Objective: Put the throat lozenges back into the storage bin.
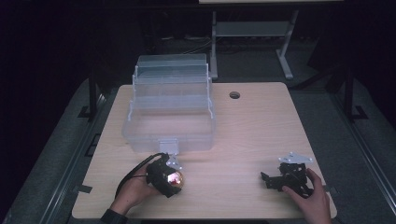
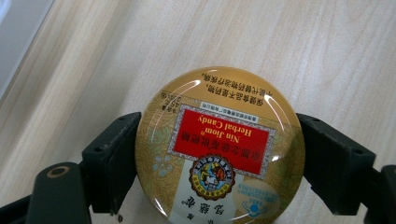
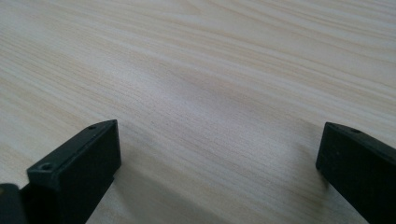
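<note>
Tin [image 2: 219, 144] sits between the left gripper [image 2: 219, 158] jaws, which press its two sides, just in front of the clear box [image 1: 169, 112] on the table [image 1: 243, 126]. Right gripper [image 3: 219, 154] rests wide apart, holding nothing.

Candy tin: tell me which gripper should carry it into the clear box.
Left. The left gripper already has its jaws on the candy tin, close in front of the clear box. The right gripper is open over bare table.
</note>
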Motion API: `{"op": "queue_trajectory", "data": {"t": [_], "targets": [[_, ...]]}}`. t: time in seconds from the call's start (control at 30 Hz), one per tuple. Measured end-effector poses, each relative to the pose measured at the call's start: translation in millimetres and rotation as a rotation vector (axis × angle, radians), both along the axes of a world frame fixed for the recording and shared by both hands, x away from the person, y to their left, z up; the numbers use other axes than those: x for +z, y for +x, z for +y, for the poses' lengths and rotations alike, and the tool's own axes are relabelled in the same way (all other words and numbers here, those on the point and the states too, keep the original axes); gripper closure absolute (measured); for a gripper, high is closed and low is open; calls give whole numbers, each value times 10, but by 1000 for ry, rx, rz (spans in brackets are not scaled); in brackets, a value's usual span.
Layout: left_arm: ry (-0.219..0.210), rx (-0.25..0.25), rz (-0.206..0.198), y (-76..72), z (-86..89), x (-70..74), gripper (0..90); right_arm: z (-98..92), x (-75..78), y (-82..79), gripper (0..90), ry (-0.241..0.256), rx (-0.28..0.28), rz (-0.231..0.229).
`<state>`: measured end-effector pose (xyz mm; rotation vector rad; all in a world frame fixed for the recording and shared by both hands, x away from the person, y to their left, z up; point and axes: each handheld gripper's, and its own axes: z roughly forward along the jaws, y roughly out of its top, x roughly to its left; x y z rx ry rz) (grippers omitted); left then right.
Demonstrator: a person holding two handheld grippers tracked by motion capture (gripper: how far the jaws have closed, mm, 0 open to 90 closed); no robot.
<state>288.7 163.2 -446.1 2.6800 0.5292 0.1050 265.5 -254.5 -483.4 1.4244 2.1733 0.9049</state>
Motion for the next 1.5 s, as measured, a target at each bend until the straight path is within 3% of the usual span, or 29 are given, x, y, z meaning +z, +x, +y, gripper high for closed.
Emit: {"op": "queue_trajectory", "data": {"t": [0.73,1.13,1.5], "targets": [[-1,4,10,-1,18,31,196,0,0,0,0,0,0,0],[-28,9,22,-7,14,106,196,0,0,0,0,0,0,0],[-39,2,5,1,2,214,196,0,0,0,0,0,0,0]]}}
